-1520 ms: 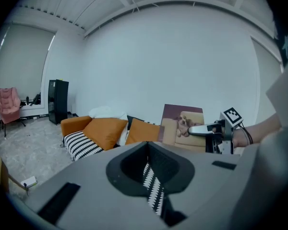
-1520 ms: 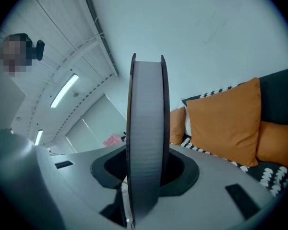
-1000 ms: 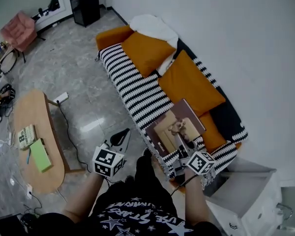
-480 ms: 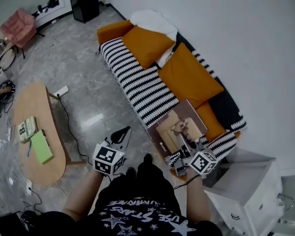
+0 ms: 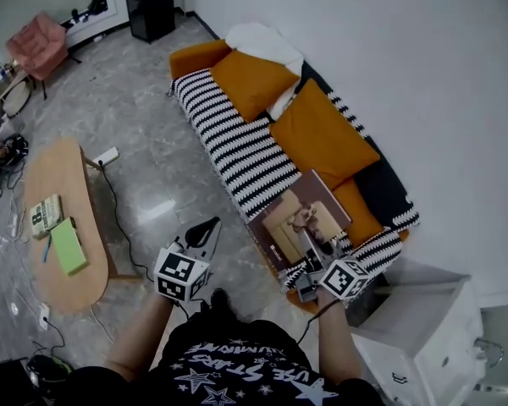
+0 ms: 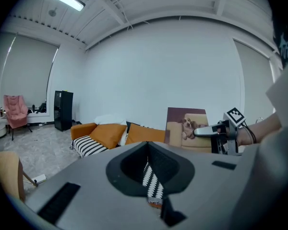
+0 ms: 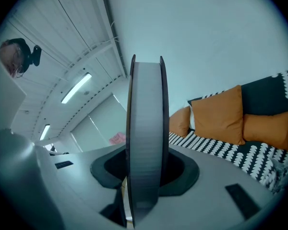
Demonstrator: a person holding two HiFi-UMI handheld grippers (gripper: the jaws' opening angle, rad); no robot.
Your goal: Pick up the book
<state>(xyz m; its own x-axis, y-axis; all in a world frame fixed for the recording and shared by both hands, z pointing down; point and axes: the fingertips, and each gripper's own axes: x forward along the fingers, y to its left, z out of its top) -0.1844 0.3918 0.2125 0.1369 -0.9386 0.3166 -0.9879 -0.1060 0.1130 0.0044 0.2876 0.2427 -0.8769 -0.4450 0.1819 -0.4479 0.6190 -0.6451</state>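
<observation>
The book (image 5: 300, 218), a large flat one with a brown cover that shows a dog on a sofa, hangs tilted over the near end of the striped sofa (image 5: 237, 155). My right gripper (image 5: 310, 254) is shut on its lower edge. In the right gripper view the book's grey page edge (image 7: 146, 138) stands upright between the jaws. The left gripper view shows the book (image 6: 185, 123) held up by the right gripper (image 6: 204, 131). My left gripper (image 5: 205, 233) hovers over the floor left of the book, jaws together and holding nothing.
Orange cushions (image 5: 322, 134) and a white pillow (image 5: 267, 41) lie on the sofa. A wooden coffee table (image 5: 55, 227) with a green notebook stands at the left, a cable beside it. A white cabinet (image 5: 415, 337) sits at the lower right, next to the sofa's end.
Both grippers have drifted a little back from the sofa, the book still in the right one. The book's left corner now hangs further past the seat edge over the floor.
</observation>
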